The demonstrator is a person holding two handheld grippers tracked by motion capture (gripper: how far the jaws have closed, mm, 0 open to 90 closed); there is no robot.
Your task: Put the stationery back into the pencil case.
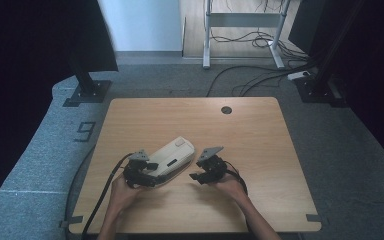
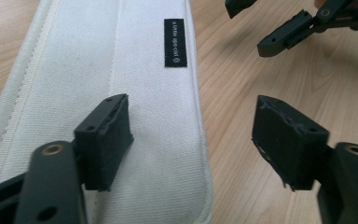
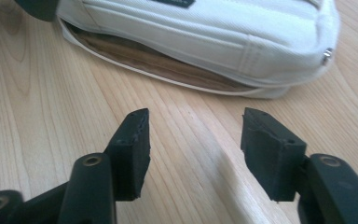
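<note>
high view: left tongs apart over white pouch; right tongs apart, empty.

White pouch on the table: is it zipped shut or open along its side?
Open, at least partly. In the right gripper view the white pouch gapes along its lower edge, showing a tan lining inside.

White fabric pouch lying flat on table.
</note>
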